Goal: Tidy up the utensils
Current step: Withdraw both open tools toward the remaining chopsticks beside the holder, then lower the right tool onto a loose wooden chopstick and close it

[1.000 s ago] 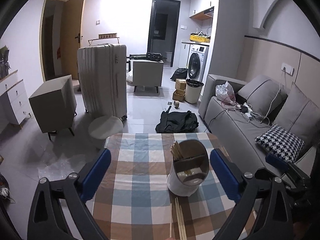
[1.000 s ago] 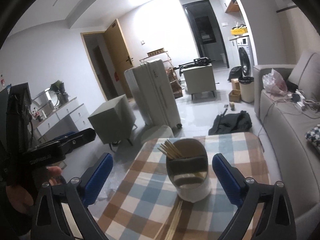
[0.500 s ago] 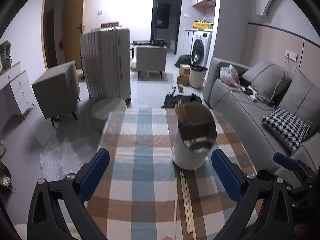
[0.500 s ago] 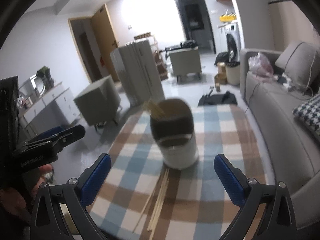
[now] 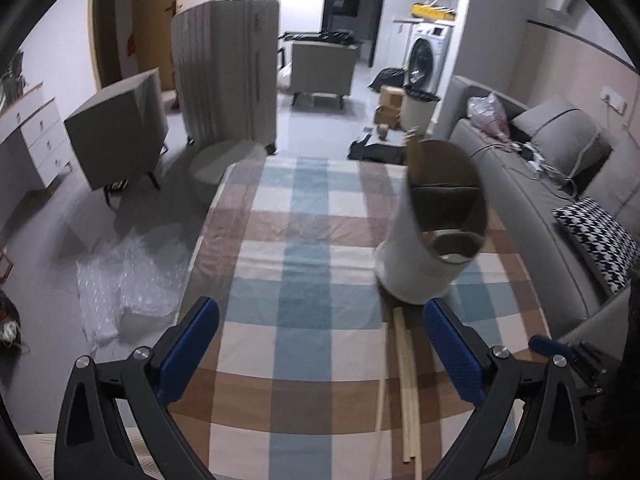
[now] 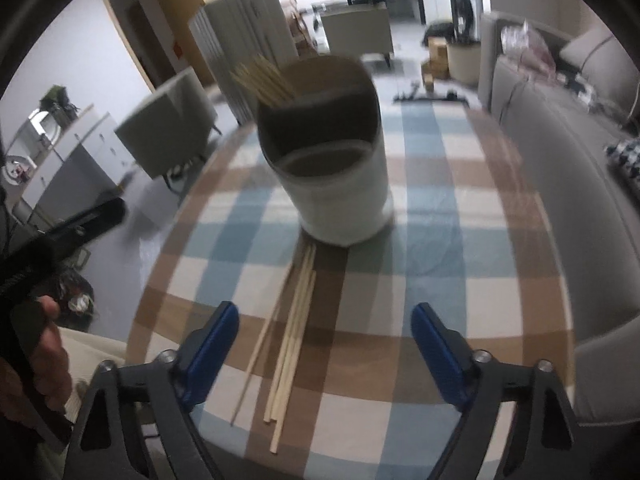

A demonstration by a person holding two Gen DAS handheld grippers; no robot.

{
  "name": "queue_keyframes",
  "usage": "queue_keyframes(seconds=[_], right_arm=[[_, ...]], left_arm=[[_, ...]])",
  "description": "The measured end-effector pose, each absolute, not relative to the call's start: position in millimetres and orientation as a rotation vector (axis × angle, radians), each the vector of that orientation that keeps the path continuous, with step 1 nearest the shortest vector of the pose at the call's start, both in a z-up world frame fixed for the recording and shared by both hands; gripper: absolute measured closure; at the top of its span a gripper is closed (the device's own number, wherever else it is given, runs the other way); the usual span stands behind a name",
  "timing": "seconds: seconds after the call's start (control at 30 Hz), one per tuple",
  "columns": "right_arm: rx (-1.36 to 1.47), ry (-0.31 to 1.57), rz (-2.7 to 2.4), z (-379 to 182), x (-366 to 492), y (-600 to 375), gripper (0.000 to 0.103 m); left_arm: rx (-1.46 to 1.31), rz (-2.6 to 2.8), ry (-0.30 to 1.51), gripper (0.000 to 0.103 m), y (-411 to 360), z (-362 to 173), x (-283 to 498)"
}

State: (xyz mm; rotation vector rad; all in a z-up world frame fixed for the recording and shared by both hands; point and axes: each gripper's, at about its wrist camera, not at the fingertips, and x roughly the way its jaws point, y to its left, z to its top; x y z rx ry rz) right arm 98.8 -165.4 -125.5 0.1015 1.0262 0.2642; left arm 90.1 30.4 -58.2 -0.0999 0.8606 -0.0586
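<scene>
On the checked surface (image 6: 460, 184), a white holder (image 6: 340, 184) stands at frame centre, loose chopsticks (image 6: 292, 328) lying just below it. Right tool (image 6: 324, 344) hangs above them, jaws closing on nothing; left tool (image 5: 320, 344) gapes empty.

Checked blue, brown and white tablecloth (image 6: 436, 216): woven cloth, matt, lightly creased. White cylindrical utensil holder (image 6: 344, 200): smooth matt outside, dark brown lining. Pale loose chopsticks (image 6: 294, 332): bare wood or bamboo, unvarnished. Gripper pads (image 6: 210, 344): blue textured plastic; frames matt black.
</scene>
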Motion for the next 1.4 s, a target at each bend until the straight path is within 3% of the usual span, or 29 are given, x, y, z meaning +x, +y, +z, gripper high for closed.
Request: queue_keyframes(seconds=[0.07,0.2,0.37,0.43,0.57,0.93,1.4], right_arm=[[0.129,1.089,0.262,-136.8,110.5,-163.9,0.029],[0.14,1.146,0.242,-155.2,131.1,-158.3,0.033],[0.113,1.232,0.236,-183.5,150.4,-143.3,0.058],[0.106,1.259,0.245,-193.5,154.8,-136.8,0.062],[0.075,1.282,0.227,-204.4,162.2,-127.7,0.062],[-0.032,1.292,0.178,-212.8,164.6,-122.6,0.077],[-0.101,1.288,0.162,-213.7,164.3,-104.5,0.077]], left_arm=[[-0.116,-0.047,0.879,0.004,35.2,-63.1,93.4],[-0.145,-0.016,0.911,0.004,47.8,-68.5,101.7],[-0.199,0.001,0.957,0.004,62.1,-78.0,109.7],[-0.225,0.008,0.978,0.004,67.9,-80.9,111.6],[-0.259,0.015,1.009,0.004,76.6,-85.1,116.9],[-0.268,0.024,1.023,0.004,83.3,-88.2,123.3],[-0.26,0.031,1.029,0.004,84.5,-90.3,124.7]])
